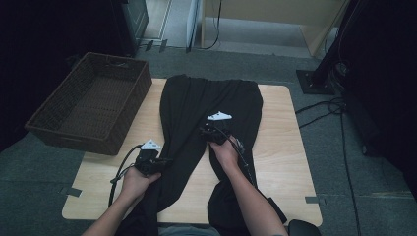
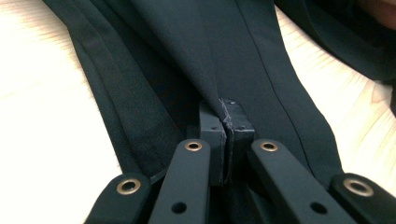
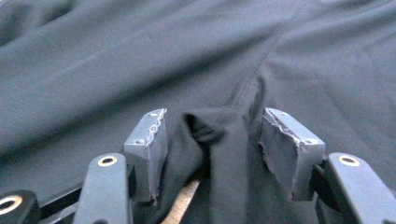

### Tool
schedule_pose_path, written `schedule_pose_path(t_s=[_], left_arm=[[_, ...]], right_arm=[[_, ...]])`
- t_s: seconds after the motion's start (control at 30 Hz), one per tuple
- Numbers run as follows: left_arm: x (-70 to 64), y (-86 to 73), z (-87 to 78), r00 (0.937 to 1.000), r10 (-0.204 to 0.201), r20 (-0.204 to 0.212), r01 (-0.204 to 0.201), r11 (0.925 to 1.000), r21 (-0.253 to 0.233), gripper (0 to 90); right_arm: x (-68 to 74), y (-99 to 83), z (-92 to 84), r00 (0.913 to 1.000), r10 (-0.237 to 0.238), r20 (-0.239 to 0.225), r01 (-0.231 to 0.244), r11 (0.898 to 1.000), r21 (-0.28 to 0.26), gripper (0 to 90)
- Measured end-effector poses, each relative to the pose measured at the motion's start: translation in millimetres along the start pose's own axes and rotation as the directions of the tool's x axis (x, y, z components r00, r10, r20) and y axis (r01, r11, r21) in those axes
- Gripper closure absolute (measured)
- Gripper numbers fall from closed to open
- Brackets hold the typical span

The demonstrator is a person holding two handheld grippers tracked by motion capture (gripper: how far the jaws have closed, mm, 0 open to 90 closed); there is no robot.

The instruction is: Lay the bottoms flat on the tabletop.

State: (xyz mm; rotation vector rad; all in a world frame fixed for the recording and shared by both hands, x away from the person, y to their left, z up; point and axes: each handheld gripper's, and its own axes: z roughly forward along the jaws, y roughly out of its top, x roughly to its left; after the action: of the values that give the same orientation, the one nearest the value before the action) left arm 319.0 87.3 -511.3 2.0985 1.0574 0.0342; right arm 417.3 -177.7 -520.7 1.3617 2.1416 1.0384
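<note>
Two grips, one made: the left gripper (image 2: 226,135) jaws are clenched on the black cloth trousers (image 1: 206,105); the right gripper (image 3: 210,154) jaws straddle a crotch fold, released. Folding remains; trousers lie spread on the pale wooden counter (image 1: 280,147).

The room is dim with dark corners, the table (image 1: 275,147) glares pale in the left gripper view, and both close views look soft.
</note>
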Motion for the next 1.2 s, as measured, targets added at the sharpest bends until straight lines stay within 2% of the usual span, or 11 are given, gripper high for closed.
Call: schedule_pose_path(t_s=[0.07, 0.2, 0.3, 0.4, 0.57, 0.73, 0.83, 0.93, 1.03, 1.13, 1.2], left_arm=[[1.2, 0.3, -0.4, 1.0000, -0.004, 0.002, 0.004, 1.0000, 0.002, 87.7], [2.3, 1.1, -0.8, 1.0000, -0.003, 0.000, 0.003, 1.0000, 0.003, 85.7], [2.9, 1.6, -2.7, 1.0000, -0.003, 0.002, 0.003, 1.0000, -0.003, 82.7], [3.9, 4.8, -10.5, 1.0000, 0.001, 0.003, -0.001, 0.9996, -0.029, 74.8], [7.4, 17.0, -23.5, 0.9999, -0.016, -0.006, 0.015, 0.9948, -0.101, 60.9], [12.0, 28.5, -21.3, 0.9998, -0.010, -0.018, 0.009, 0.9966, -0.082, 56.2], [16.3, 38.0, -16.9, 0.9997, -0.011, -0.022, 0.010, 0.9970, -0.077, 53.2], [21.6, 49.4, -11.0, 0.9994, -0.033, -0.010, 0.032, 0.9960, -0.083, 51.9], [25.2, 60.3, -3.8, 0.9993, -0.035, -0.014, 0.034, 0.9965, -0.076, 51.0], [29.3, 68.5, 3.1, 0.9990, -0.042, -0.015, 0.041, 0.9971, -0.064, 50.9], [31.1, 70.3, 8.7, 0.9987, -0.048, -0.015, 0.048, 0.9979, -0.044, 51.0]], right_arm=[[0.3, -0.2, -0.2, 0.9996, -0.030, 0.004, 0.030, 1.000, -0.001, 50.3], [-0.9, -2.1, -2.6, 0.9994, -0.033, -0.004, 0.033, 0.999, -0.012, 74.4], [-2.0, -4.1, -5.3, 0.9995, -0.021, -0.023, 0.021, 1.000, -0.009, 85.2], [-5.7, -5.2, -10.8, 0.9973, 0.042, -0.060, -0.040, 0.999, 0.021, 86.5], [-6.8, -16.6, -30.6, 0.9967, -0.002, -0.081, 0.007, 0.998, 0.063, 86.9], [0.1, -35.8, -54.2, 0.9901, -0.032, -0.137, 0.043, 0.996, 0.082, 86.8], [6.9, -49.2, -66.4, 0.9790, -0.024, -0.202, 0.040, 0.997, 0.073, 85.9], [10.6, -59.5, -74.2, 0.9763, -0.035, -0.213, 0.046, 0.998, 0.048, 85.2], [16.3, -62.9, -80.3, 0.9778, -0.064, -0.199, 0.077, 0.995, 0.055, 84.0], [20.6, -68.0, -86.7, 0.9734, -0.058, -0.222, 0.074, 0.995, 0.066, 82.8], [21.7, -70.0, -90.0, 0.9722, -0.044, -0.230, 0.062, 0.996, 0.069, 77.9]])
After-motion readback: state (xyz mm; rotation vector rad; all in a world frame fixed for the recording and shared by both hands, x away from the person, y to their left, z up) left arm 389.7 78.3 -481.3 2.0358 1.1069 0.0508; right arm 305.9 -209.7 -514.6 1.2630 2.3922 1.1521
